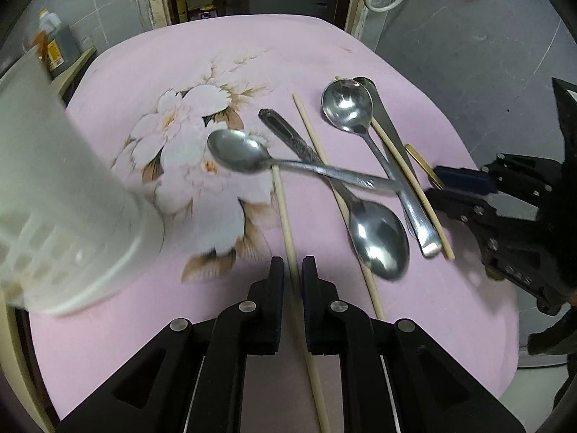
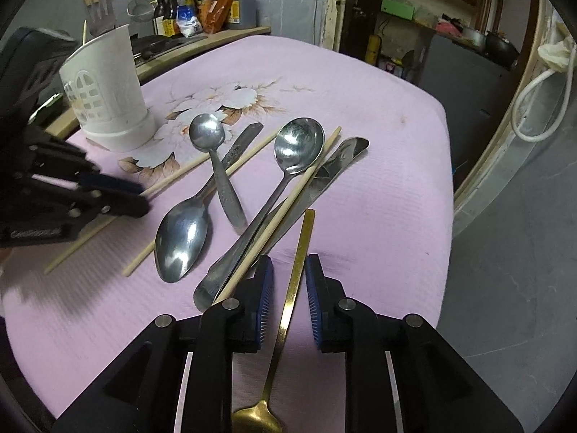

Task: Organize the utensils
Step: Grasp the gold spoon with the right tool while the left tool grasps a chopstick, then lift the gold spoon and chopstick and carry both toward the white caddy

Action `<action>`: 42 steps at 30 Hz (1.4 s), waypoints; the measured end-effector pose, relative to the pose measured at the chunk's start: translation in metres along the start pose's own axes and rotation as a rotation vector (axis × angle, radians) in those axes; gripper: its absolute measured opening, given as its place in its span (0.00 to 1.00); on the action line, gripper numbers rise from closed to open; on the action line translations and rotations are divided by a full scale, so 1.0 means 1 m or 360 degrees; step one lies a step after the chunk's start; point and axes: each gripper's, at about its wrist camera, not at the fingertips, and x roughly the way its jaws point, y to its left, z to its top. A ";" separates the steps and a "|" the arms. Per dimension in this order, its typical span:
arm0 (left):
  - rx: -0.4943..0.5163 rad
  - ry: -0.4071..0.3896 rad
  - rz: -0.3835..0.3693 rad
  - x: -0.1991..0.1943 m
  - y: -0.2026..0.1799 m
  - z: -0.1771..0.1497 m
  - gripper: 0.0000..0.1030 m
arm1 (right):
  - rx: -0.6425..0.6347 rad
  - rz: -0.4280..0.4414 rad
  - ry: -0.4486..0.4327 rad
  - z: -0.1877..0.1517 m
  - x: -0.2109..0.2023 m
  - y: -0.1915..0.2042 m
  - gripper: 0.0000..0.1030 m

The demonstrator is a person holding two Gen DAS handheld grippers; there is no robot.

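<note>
Left gripper (image 1: 292, 270) straddles a pale wooden chopstick (image 1: 285, 216), jaws a narrow gap apart, pads not clearly pinching, so nothing is gripped. Right gripper (image 2: 288, 278) likewise brackets the gold slim-handled spoon (image 2: 295, 274), which lies loose between its parted blue pads (image 2: 265, 288). Both utensils run lengthwise between the fingers, probably for a clean pick. The steel spoons (image 2: 184, 238) lie criss-crossed on the pink floral cloth (image 2: 378, 180); the white plastic slotted utensil holder (image 2: 108, 83) stands at its far left, the likely destination.

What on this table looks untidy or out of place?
The spoons and chopsticks lie crisscrossed in a heap on the pink cloth, not in the white holder, which stands upright apart from them.
</note>
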 end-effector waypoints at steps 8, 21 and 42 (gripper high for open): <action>0.0101 0.0008 0.0078 0.005 -0.014 0.005 0.05 | -0.0088 -0.0083 0.0048 0.002 0.000 0.006 0.07; -0.0003 -0.0245 -0.0042 -0.034 -0.011 -0.042 0.02 | 0.0106 -0.0073 -0.0237 -0.031 -0.033 -0.001 0.03; -0.0192 -0.1135 -0.0086 -0.117 0.000 -0.070 0.02 | 0.0134 0.0070 -0.1134 -0.020 -0.102 0.050 0.03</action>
